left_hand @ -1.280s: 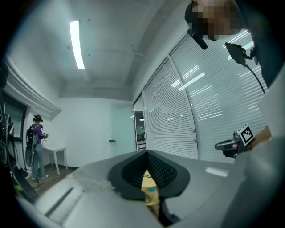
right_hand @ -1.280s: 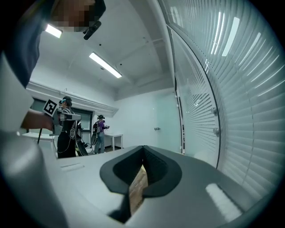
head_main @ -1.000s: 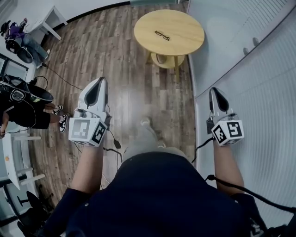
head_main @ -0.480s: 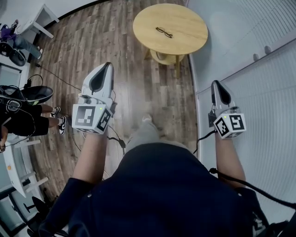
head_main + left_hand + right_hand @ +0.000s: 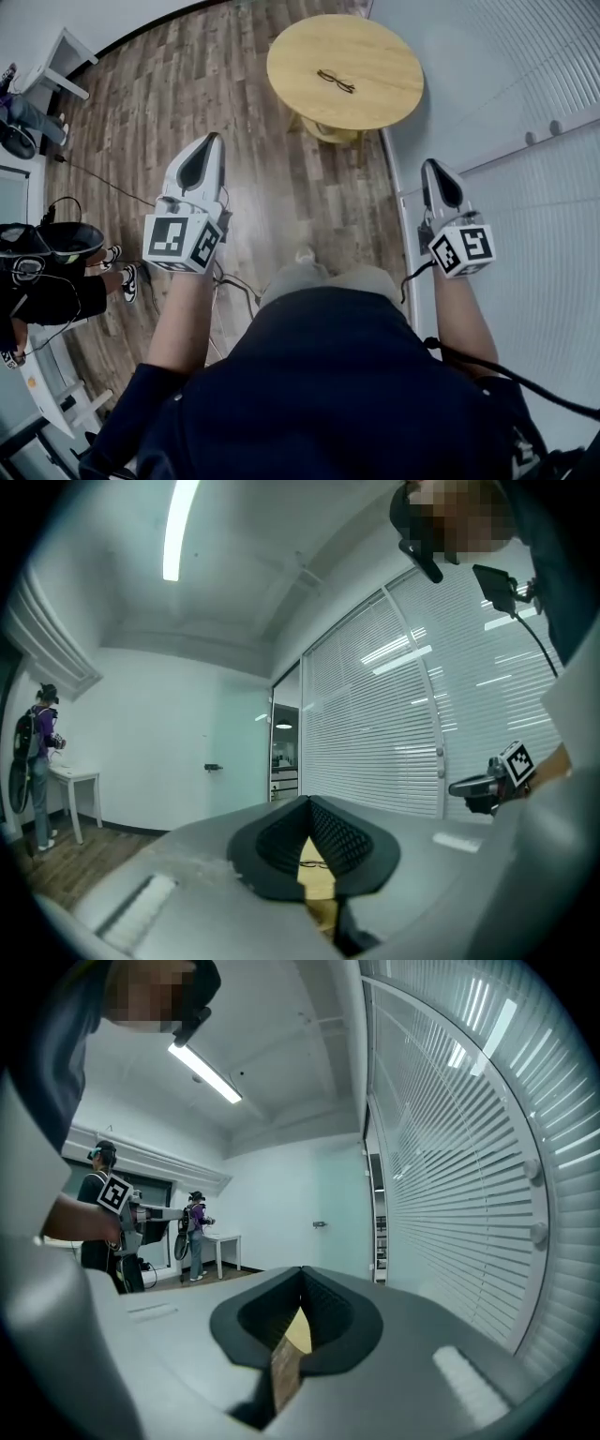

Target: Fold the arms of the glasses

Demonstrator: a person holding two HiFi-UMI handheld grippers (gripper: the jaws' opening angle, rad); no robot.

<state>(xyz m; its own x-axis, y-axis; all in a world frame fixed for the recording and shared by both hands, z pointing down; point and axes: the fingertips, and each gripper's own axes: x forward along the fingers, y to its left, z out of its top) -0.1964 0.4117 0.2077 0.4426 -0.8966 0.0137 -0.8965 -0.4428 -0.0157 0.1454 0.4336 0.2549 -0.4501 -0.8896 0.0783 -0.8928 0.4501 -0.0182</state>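
We hold both grippers level above the wooden floor [image 5: 281, 187]. Our left gripper [image 5: 212, 141] has its jaws pressed together with nothing between them, and our right gripper [image 5: 432, 167], beside the slatted wall [image 5: 525, 94], is closed and empty too. Well ahead of both tips stands the round wooden table [image 5: 384, 47]. The glasses [image 5: 335, 82] lie near its middle, far from either gripper and roughly between the lines along which they point.

Round wooden table [image 5: 380, 52] on plank floor [image 5: 253, 159]; lying near its middle, dark-framed glasses [image 5: 335, 82], arms apparently unfolded, though too small to confirm.
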